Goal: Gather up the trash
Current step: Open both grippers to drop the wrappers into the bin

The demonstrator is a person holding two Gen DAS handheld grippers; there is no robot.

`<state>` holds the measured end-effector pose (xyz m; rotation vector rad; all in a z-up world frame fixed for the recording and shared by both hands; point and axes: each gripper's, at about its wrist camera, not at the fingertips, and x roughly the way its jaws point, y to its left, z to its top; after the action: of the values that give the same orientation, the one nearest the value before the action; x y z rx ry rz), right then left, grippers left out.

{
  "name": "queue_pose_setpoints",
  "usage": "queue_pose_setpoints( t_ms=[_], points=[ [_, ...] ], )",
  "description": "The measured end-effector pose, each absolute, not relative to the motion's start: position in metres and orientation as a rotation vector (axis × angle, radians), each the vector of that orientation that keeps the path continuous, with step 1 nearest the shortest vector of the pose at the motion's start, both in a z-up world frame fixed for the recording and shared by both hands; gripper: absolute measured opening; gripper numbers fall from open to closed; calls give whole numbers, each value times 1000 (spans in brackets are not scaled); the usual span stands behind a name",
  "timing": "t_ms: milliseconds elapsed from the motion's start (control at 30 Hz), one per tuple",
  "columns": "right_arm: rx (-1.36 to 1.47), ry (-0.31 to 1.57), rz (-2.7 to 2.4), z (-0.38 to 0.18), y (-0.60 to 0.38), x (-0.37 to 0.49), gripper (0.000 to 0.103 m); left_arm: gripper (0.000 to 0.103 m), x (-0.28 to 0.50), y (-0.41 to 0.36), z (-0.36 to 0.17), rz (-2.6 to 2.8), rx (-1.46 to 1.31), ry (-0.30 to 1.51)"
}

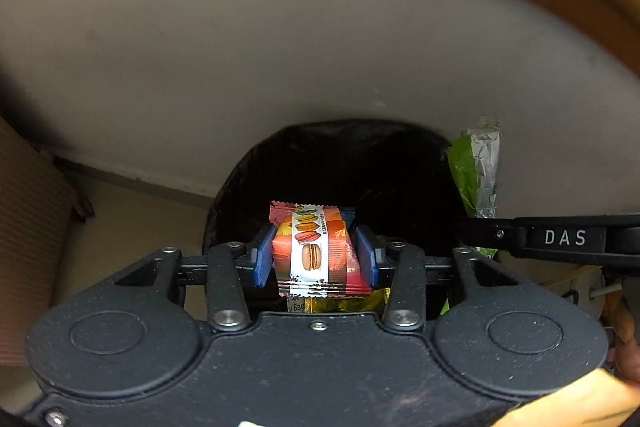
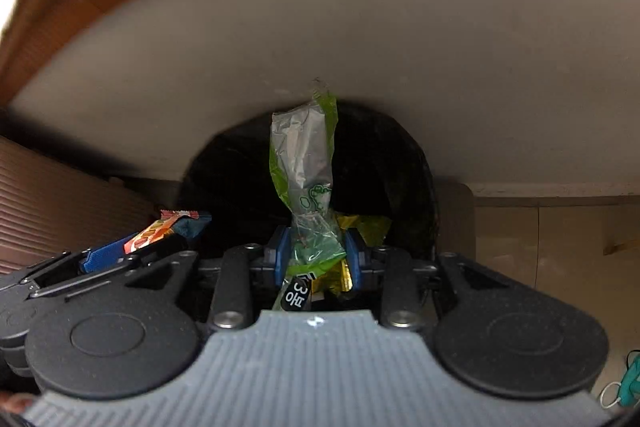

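Right below both grippers sits a black trash bin (image 1: 360,163), its dark mouth wide open under a big white tabletop (image 1: 280,47). The left gripper (image 1: 316,255) squeezes a red macaron snack pack (image 1: 312,247) over the bin. Beside it, the right gripper (image 2: 318,255) pinches a crinkly green wrapper (image 2: 308,163) that sticks up over the bin too.

grey wall (image 1: 280,47), brown ribbed panel (image 2: 60,195), teal mask (image 2: 626,385)

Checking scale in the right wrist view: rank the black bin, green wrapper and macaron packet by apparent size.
1. Black bin
2. Green wrapper, though it is nearer the camera
3. Macaron packet, mostly hidden
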<state>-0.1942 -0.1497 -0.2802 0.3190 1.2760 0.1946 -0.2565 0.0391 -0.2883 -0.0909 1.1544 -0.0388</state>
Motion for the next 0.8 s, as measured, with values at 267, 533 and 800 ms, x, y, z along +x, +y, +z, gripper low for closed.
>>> queue_pose_setpoints(
  t_ms=[267,533,800],
  points=[
    [299,1287,189,-285,-144,-188,63,76,-246,42,-290,-27,-142,1174],
    [297,1256,185,-224,-151,-177,64,79,-235,55,-216,-11,-152,1112],
    [264,1149,188,-107,-150,-168,65,95,-209,55,-83,-75,-102,915]
  ],
)
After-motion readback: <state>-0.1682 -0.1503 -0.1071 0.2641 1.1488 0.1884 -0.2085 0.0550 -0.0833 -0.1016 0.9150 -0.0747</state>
